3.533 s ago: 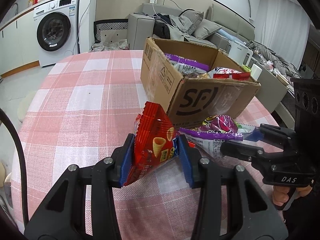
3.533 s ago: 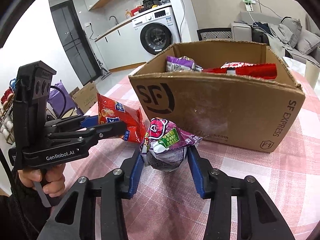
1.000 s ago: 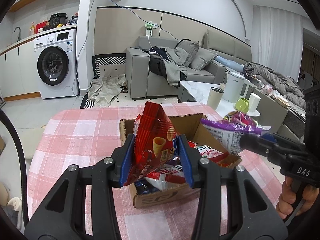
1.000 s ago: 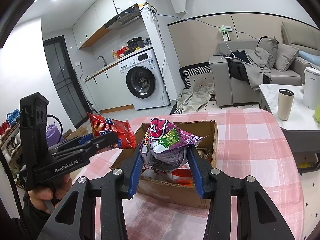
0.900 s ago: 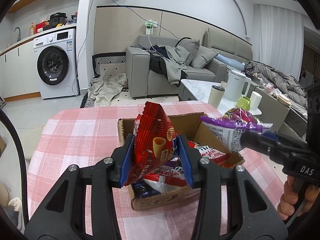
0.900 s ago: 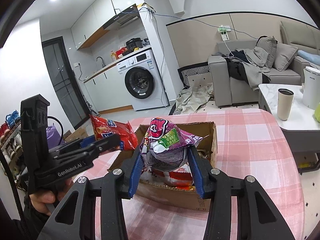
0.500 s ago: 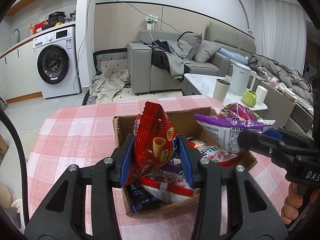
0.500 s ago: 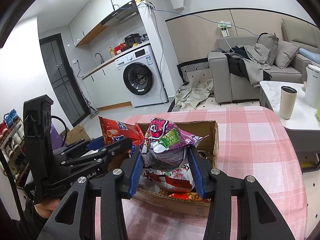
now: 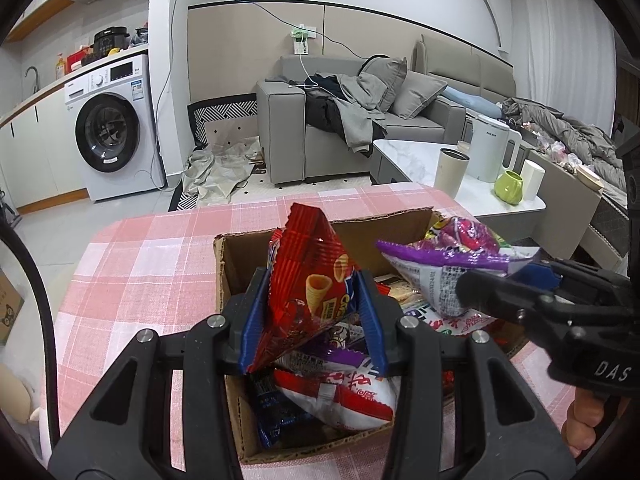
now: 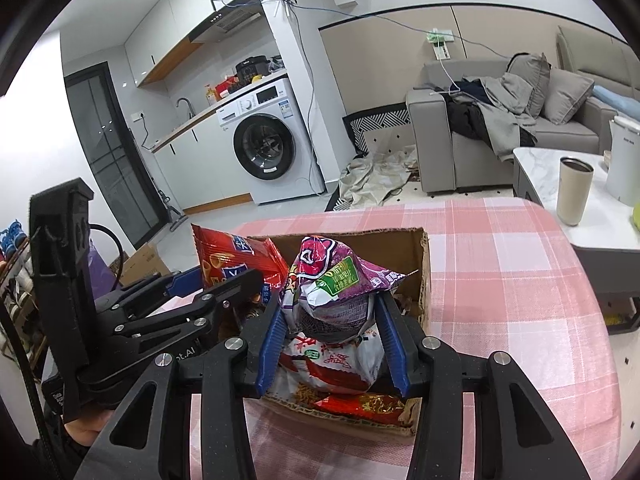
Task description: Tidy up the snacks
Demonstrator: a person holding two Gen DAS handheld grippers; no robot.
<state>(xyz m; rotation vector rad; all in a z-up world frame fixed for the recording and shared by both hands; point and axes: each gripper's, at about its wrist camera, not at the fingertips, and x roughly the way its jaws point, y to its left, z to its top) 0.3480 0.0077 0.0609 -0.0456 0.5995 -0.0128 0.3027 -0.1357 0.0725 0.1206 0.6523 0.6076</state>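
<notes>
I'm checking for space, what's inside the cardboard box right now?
The brown cardboard box holds a red-and-white snack bag, a dark blue packet and purple-edged wrappers. Its bottom and far corners are hidden by those bags and the held snacks.

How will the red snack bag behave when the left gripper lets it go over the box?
The red snack bag looks puffy and crinkled, so probably light and floppy. Pinched in the left gripper above the box, it would likely drop onto the heaped packets and may slide sideways.
</notes>
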